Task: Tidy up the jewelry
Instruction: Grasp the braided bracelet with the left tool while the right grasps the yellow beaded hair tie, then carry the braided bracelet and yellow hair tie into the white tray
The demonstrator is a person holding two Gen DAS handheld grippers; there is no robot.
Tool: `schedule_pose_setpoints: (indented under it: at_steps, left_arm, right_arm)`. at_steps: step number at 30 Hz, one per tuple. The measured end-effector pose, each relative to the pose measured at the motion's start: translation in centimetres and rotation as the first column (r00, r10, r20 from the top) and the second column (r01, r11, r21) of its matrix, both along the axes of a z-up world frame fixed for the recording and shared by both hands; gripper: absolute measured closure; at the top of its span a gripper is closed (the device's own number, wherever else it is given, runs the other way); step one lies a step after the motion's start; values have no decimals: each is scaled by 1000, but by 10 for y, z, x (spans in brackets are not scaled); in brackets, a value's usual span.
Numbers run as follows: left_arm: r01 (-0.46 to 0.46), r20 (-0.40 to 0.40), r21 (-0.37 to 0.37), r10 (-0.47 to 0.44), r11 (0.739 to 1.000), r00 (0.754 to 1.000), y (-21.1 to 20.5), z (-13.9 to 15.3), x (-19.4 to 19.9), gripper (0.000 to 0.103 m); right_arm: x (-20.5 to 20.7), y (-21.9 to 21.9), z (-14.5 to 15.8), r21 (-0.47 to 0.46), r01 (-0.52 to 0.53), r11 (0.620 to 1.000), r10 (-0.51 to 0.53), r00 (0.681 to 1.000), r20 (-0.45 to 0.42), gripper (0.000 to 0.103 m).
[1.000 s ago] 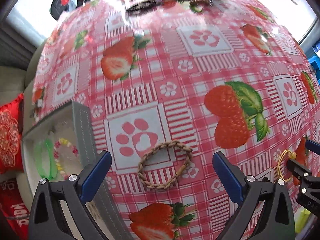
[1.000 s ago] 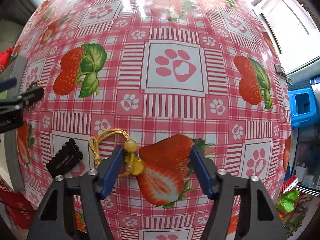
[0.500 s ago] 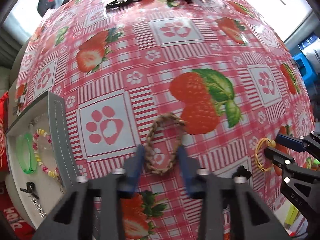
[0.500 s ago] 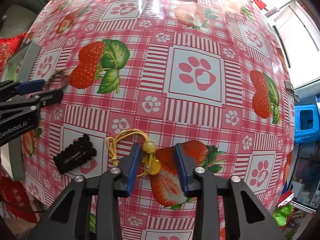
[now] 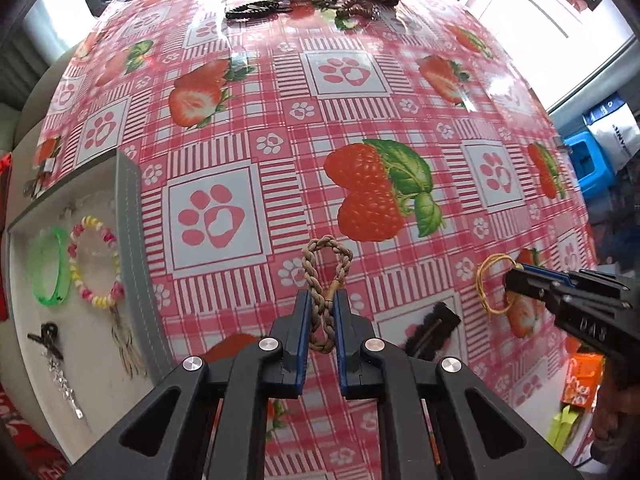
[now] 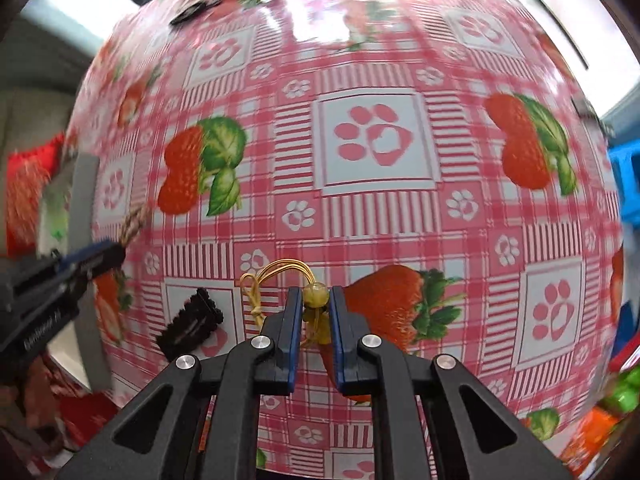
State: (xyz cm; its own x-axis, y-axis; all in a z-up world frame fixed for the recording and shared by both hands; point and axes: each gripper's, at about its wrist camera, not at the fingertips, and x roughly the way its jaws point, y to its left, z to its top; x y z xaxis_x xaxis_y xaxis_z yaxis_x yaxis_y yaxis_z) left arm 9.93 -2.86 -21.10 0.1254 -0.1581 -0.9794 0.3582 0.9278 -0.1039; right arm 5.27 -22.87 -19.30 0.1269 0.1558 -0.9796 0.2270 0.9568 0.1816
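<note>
My left gripper is shut on a braided tan cord bracelet, squeezed into a narrow loop and lifted off the strawberry tablecloth. My right gripper is shut on a yellow cord bracelet with beads, also raised; it shows in the left wrist view at the right. A grey-rimmed white jewelry tray lies at the table's left and holds a green bangle, a pastel bead bracelet and a small dark pendant on a chain.
A black hair clip lies on the cloth between the grippers, also in the left wrist view. More hair accessories and dark clips sit at the far table edge. A blue stool stands beyond the right edge.
Both grippers have closed from open onto their bracelets and lifted them. The tan bracelet went from a round ring to a pinched loop. The right wrist view swings, blurred.
</note>
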Motion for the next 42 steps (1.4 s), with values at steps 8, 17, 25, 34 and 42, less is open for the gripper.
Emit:
schedule_pose_setpoints:
  at_steps: [8, 17, 25, 34, 42]
  left_arm:
    - [-20, 8, -22, 21, 1000, 1000, 14, 13, -3, 85]
    - [-41, 27, -21, 42, 999, 999, 27, 28, -19, 85]
    - [-85, 66, -19, 86, 996, 994, 52, 49, -27, 85]
    - [-155, 116, -15, 155, 988, 981, 100, 73, -33, 85]
    - [-239, 127, -21, 240, 971, 962, 145, 80, -50, 85]
  right_arm:
    - [-6, -25, 8, 41, 57, 998, -58, 998, 13, 89]
    - [-16, -26, 21, 48, 67, 997, -68, 997, 23, 89]
    - [-22, -29, 35, 39, 82, 996, -83, 996, 33, 89]
    - [-21, -18, 58, 30, 71, 997, -73, 995, 62, 89]
    - [-15, 18, 75, 19, 4, 1000, -6, 996, 88, 89]
